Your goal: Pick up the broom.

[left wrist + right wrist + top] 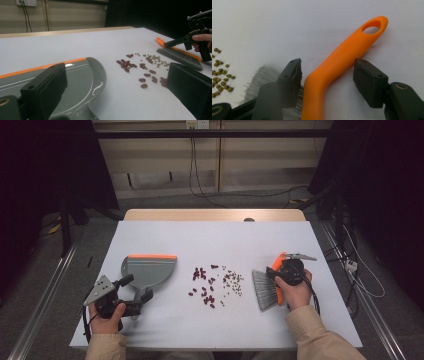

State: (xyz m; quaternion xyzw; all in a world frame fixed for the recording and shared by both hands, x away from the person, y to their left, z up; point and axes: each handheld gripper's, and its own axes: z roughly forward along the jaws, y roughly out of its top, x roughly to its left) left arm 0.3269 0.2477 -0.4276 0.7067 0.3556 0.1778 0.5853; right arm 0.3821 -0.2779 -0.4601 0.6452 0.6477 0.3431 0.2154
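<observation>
A grey dustpan with an orange front lip lies at the left of the white table. My left gripper stands open at its handle end, one jaw over the pan, the other beside it. Red beans and small green beans lie scattered mid-table. To their right lies a brush with grey bristles and an orange handle. My right gripper straddles that handle, a gap showing on each side, neither pad pressing on it.
The table's front edge runs just before both hands. Cables trail across the floor behind the table and along its right side. Bare tabletop lies beyond the beans and between the pan and the bean pile.
</observation>
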